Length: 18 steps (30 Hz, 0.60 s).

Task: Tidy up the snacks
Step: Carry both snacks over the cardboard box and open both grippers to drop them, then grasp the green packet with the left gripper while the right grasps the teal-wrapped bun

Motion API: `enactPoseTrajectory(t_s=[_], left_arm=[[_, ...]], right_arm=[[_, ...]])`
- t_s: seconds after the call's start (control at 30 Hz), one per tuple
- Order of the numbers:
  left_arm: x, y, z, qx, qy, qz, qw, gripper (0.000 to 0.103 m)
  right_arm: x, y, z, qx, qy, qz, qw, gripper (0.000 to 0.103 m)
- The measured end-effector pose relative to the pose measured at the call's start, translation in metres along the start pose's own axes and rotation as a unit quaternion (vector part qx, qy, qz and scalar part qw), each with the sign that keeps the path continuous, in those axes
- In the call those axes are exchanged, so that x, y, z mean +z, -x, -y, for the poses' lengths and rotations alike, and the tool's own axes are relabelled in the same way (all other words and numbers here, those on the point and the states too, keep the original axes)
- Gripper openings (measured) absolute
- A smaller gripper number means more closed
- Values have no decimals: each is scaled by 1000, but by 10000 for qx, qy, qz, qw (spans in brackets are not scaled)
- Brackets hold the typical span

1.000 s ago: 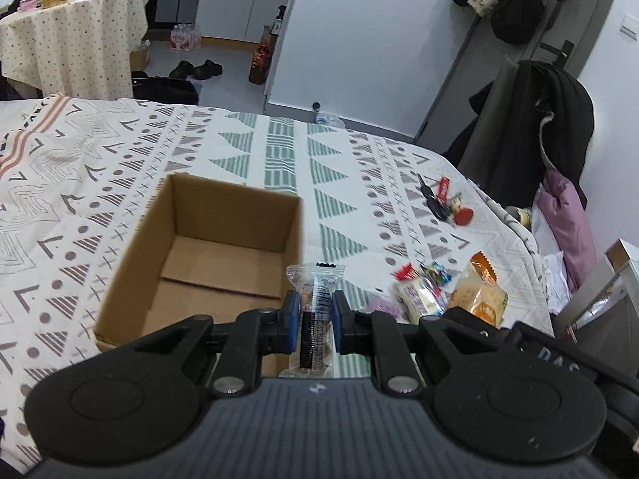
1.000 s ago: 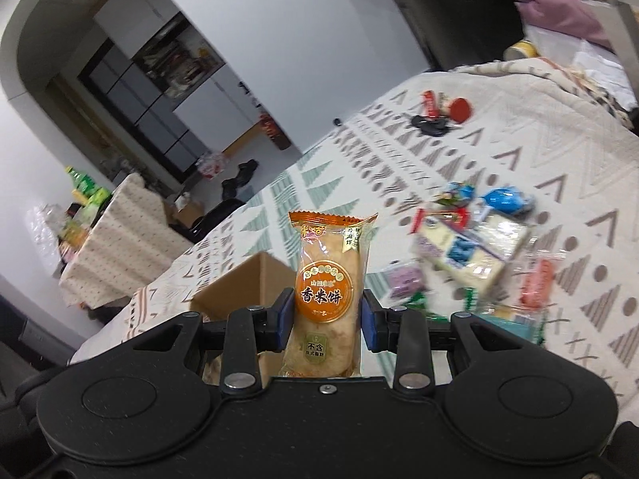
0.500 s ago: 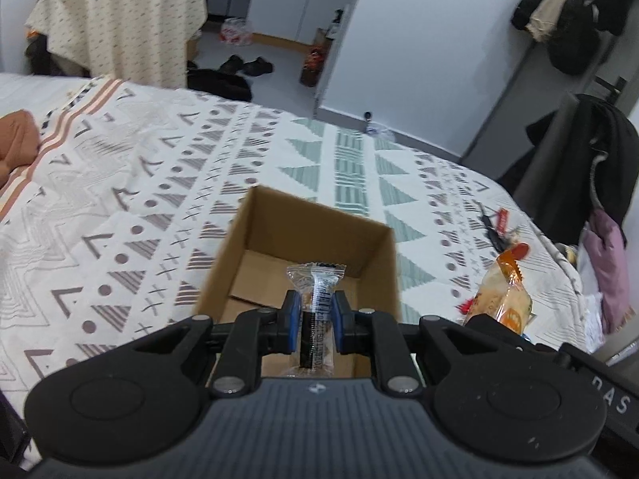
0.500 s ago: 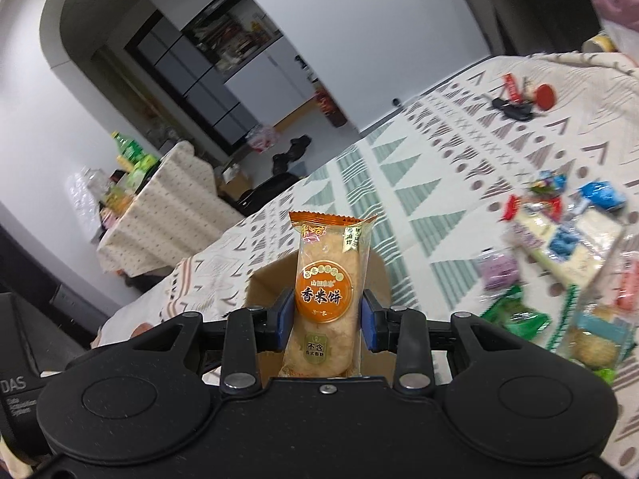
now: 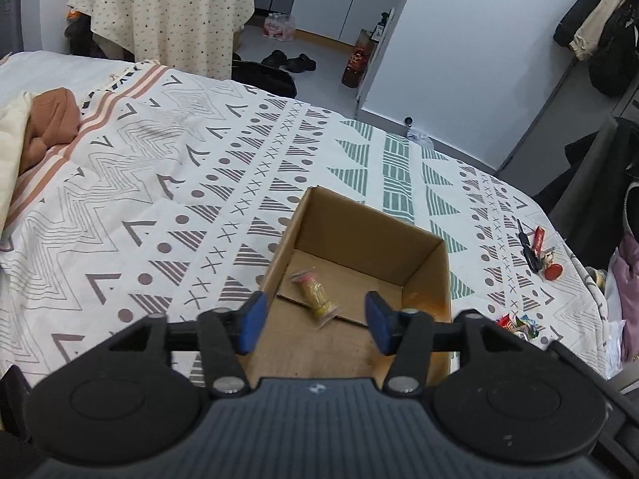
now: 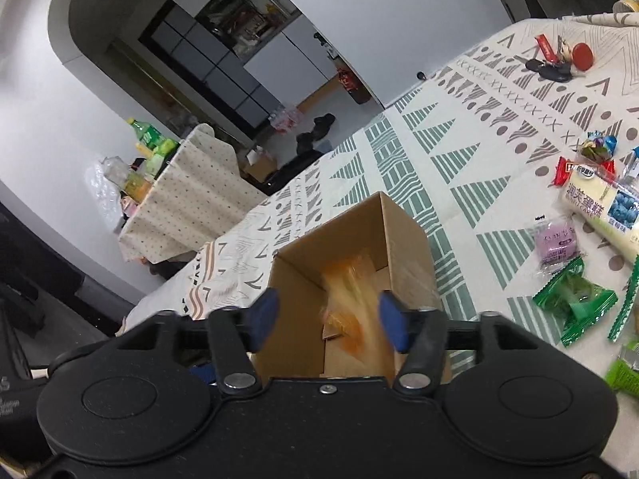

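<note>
Hovering over the open cardboard box (image 5: pixel 361 235) on the patterned bed cover (image 5: pixel 167 183), the left claw (image 5: pixel 313 321) stood with its blue pads wide apart and gripped nothing. A small clear-wrapped yellowish snack (image 5: pixel 314 293) lay on the box floor, toward its left wall. The right claw (image 6: pixel 328 321) was likewise spread wide and empty above the same box (image 6: pixel 403 247), and between its pads an orange packet (image 6: pixel 351 299) showed only as a motion-blurred streak inside the box, so whether it touched the floor could not be told. To the right of the box, well apart from it, loose snacks lay on the cover: a green wrapper (image 6: pixel 575 303), a purple packet (image 6: pixel 557 239) and a pale cake pack (image 6: pixel 603 207). Farther off sat a bunch of keys (image 6: pixel 553 68).
</note>
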<state>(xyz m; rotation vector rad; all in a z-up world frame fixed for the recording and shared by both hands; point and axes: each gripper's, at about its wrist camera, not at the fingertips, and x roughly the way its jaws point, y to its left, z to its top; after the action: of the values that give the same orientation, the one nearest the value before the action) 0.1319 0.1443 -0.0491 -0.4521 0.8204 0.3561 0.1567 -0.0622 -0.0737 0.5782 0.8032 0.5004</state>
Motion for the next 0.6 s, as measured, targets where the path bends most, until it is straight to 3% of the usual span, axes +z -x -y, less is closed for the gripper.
enactPoseTrajectory(t_s=[0.1,0.23,0.6], left_arm=[[-1,2,2,-11,13,18,10000,70],[-5,5,9,-82,10,16,10000,76],[-28,15,39,-328,-229,-7,9992,78]], right_arm=[[2,8,7,-75,-120,44,9999,67],[6,21,17,-223,-216,190,9993,78],[3,56,56,-787,-408,429,9951,82]])
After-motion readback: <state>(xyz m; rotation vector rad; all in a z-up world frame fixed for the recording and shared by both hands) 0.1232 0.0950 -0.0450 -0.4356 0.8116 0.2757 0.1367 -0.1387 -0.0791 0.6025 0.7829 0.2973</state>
